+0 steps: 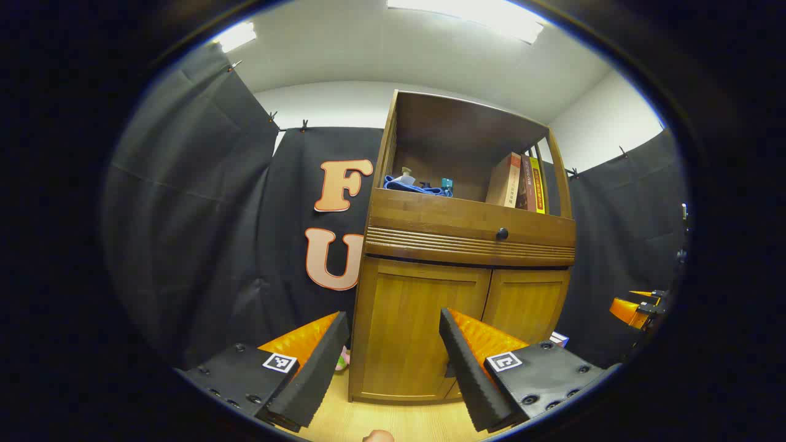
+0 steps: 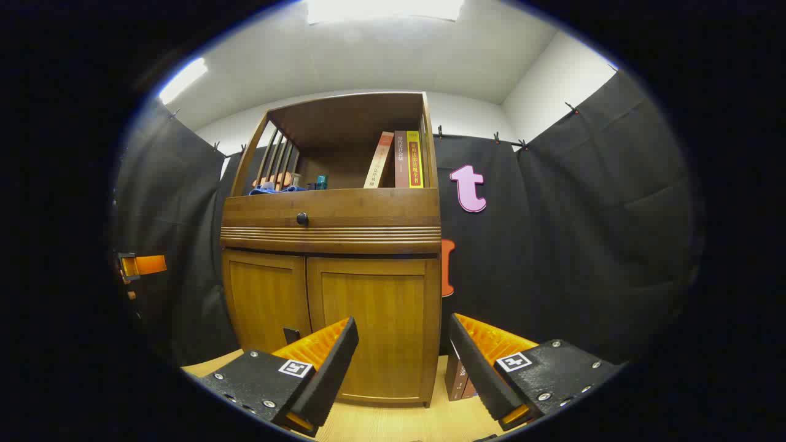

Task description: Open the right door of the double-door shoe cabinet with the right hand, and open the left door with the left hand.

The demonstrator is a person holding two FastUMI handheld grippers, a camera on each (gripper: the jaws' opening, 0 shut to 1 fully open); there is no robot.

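Note:
A wooden shoe cabinet stands ahead with both lower doors closed. In the left gripper view its left door faces me and the right door lies beyond. My left gripper is open, held short of the left door with nothing between its fingers. In the right gripper view the right door is straight ahead and the left door is beside it. My right gripper is open and apart from the cabinet. Each gripper shows at the edge of the other's view, the right gripper and the left gripper.
A drawer with a dark knob sits above the doors. The open shelf on top holds books and a blue cloth. A small box stands on the wooden floor right of the cabinet. Black cloth walls surround the booth.

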